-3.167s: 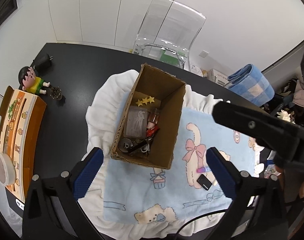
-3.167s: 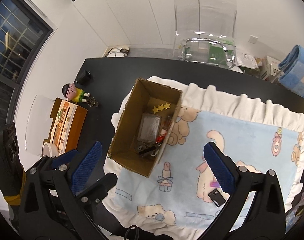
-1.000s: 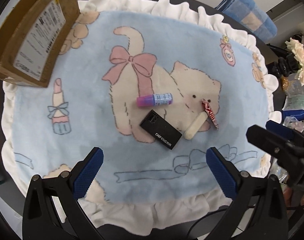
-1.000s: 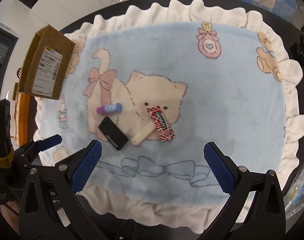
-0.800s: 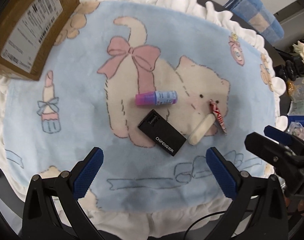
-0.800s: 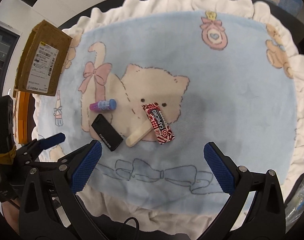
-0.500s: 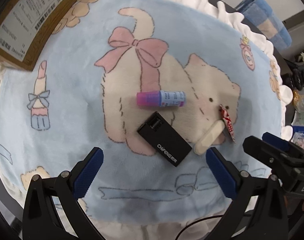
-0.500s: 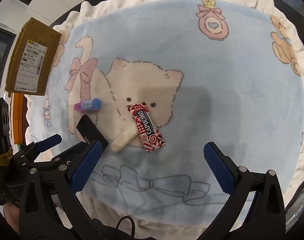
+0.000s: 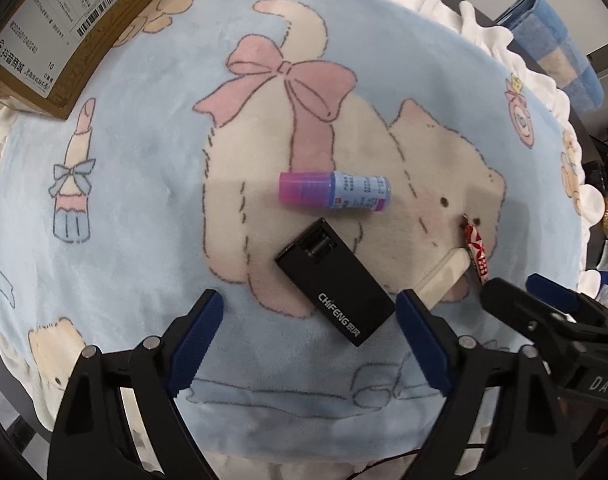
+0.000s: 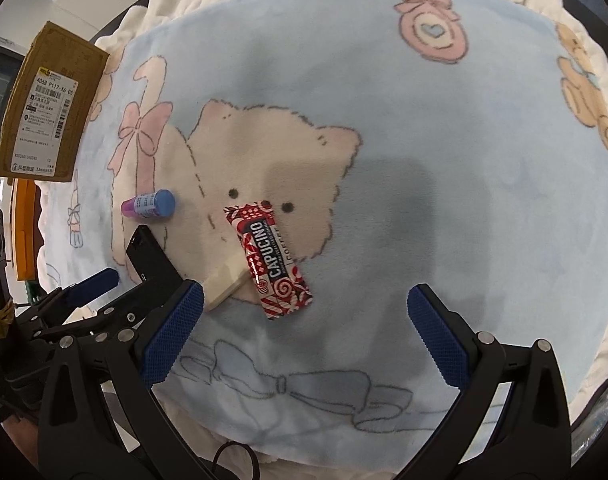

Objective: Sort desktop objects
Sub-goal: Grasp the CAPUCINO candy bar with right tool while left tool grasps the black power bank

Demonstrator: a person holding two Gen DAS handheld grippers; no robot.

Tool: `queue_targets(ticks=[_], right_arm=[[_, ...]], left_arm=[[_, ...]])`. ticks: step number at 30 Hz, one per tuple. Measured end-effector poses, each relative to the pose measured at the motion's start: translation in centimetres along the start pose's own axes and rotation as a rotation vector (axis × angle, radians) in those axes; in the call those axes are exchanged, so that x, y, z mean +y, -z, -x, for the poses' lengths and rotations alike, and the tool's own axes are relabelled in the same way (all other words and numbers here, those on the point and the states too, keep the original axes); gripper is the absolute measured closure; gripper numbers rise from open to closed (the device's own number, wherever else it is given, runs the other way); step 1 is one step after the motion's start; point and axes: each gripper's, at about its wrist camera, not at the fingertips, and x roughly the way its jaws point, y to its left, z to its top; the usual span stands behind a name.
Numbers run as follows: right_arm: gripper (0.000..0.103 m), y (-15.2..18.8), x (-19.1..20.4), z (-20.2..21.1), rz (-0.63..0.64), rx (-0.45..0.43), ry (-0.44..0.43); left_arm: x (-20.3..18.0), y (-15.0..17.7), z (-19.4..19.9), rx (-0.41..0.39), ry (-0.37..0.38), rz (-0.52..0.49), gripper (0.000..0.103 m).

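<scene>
Four small things are seen clustered on the cat print of the blue blanket [image 9: 116, 184] that is spread over the worktop: a black lighter [image 9: 335, 282], a small bottle with a pink cap [image 9: 333, 192], a pale flat stick [image 9: 443, 276] and a red-and-white candy wrapper [image 10: 268, 255].

The left gripper [image 9: 309, 330] is held wide, nothing between its pads, and the lighter lies directly ahead of it, nearly within the gap. The lighter's long axis runs diagonally across the opening, from upper left to lower right in the left wrist view, so some turning of the wrist would probably be called for if it is to be closed across the narrow width. The bottle lies just beyond the lighter, its axis roughly crosswise to the fingers, close to the lighter but apparently not touching it.

The right gripper [image 10: 302, 320] is likewise held wide and empty. The wrapper lies just ahead of it, its long axis diagonal, with one end of the stick tucked under or against it. The lighter is judged nearer the left gripper, the wrapper nearer the right.

A cardboard box [image 9: 60, 28] stands towards the far left corner of the blanket, well apart from the cluster. Only its labelled outer side is shown, so its contents cannot be told.
</scene>
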Motion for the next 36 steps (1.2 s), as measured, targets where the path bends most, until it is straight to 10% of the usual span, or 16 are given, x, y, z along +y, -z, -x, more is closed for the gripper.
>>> queue_targets(ticks=[6,10,14,24,31,36], right_arm=[[0.001,-0.3,0.9,-0.5,0.068,-0.010,0.052],[0.034,-0.3,1.4,-0.7,0.100,-0.009,0.091],[0.037,-0.3,1.3,-0.6,0.108,-0.011,0.089],[0.043,0.1,1.1,-0.3,0.123,-0.017,0.085],[0.070,0.6,1.1,0.1,0.144,-0.017,0.051],[0.089,1.0,0.8,0.8,0.126,-0.025,0.036]], left_arm=[[0.5,-0.1,-0.3,-0.004,-0.014,0.020,0.029],[0.4,-0.2,-0.2,-0.012,-0.006,0.018,0.035],[0.2,-0.3,0.0,-0.015,0.030,0.030,0.054],[-0.4,-0.9,-0.5,0.002,0.019,0.080,0.049],[-2.3,-0.8,-1.0,-0.024,-0.088,0.011,0.064],[-0.7,-0.6,-0.8,-0.014,-0.034,0.023,0.070]])
